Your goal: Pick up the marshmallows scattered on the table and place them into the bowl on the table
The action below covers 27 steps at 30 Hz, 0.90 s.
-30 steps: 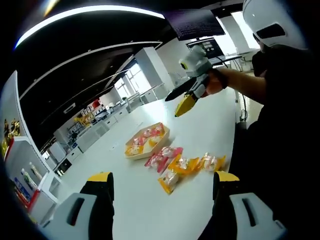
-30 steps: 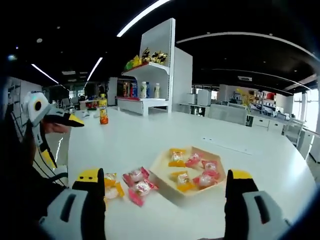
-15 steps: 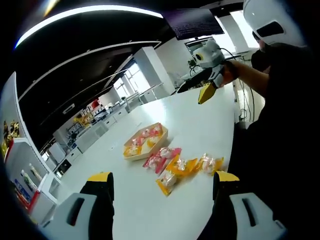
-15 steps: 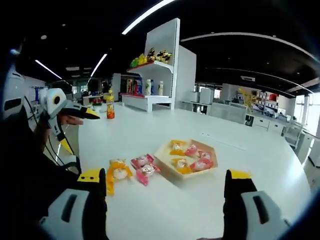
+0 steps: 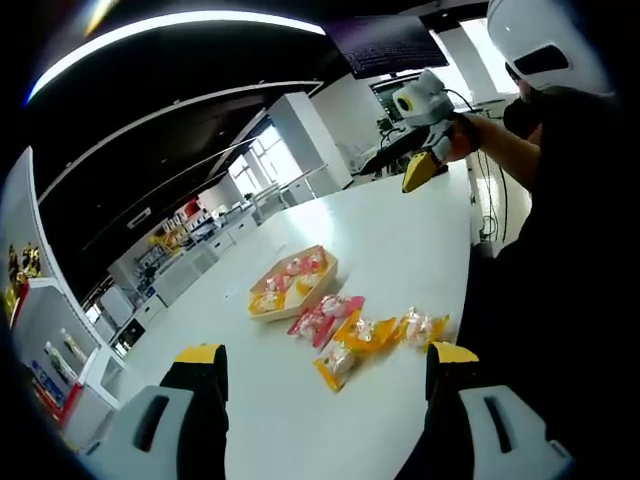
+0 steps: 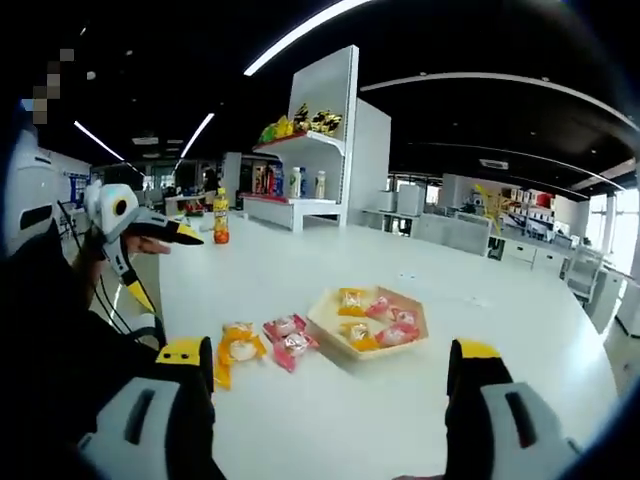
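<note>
A shallow wooden bowl on the white table holds several pink and orange wrapped marshmallows. More packets lie loose on its near side: pink ones and orange ones. My left gripper is open and empty, hovering short of them. My right gripper is held high in a hand, well above and beyond the bowl. In the right gripper view its jaws stand open and empty, with the bowl, pink packets and an orange packet ahead. The left gripper comes in from the left.
A person in dark clothes with a white helmet stands at the table's edge. An orange bottle is on the table's far side. A white shelf unit with bottles and snacks rises behind it. Bare tabletop spreads beyond the bowl.
The right gripper has risen and drawn back from the table, so bowl and packets look smaller in its view. The left gripper has stayed almost still. Both stay open and empty.
</note>
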Tool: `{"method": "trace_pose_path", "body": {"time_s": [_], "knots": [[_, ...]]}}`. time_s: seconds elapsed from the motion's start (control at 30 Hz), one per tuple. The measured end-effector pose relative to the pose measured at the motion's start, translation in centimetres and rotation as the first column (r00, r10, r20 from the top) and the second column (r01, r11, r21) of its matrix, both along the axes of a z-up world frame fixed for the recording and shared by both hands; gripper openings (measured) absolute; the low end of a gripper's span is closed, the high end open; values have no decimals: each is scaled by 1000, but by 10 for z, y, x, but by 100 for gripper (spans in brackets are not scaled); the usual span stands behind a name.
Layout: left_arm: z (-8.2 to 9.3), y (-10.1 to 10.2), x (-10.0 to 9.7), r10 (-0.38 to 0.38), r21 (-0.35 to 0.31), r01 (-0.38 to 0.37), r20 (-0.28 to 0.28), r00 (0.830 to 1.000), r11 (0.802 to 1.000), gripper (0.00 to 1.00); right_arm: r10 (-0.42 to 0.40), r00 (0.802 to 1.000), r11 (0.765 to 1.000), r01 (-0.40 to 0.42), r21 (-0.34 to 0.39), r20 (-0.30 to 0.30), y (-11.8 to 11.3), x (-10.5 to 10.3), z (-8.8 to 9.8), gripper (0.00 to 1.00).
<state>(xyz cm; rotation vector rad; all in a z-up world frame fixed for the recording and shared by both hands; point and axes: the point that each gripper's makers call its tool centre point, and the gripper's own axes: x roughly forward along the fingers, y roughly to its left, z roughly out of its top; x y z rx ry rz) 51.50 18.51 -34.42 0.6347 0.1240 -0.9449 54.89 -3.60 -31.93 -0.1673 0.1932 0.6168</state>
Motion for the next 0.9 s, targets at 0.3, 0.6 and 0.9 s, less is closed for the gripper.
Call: {"method": "trace_pose_path", "body": {"time_s": [0.3, 0.6, 0.9], "knots": [[-1, 2, 0, 0, -6, 0, -2, 1000, 1000, 80, 10, 1000, 1000, -10, -15, 2, 4, -1, 2, 93], [0, 1, -1, -3, -8, 3, 0, 1000, 1000, 80, 19, 1000, 999, -19, -34, -12, 7, -2, -3, 92], [2, 1, 0, -4, -6, 4, 6, 1000, 1000, 80, 22, 1000, 999, -22, -42, -15, 6, -2, -5, 92]]}}
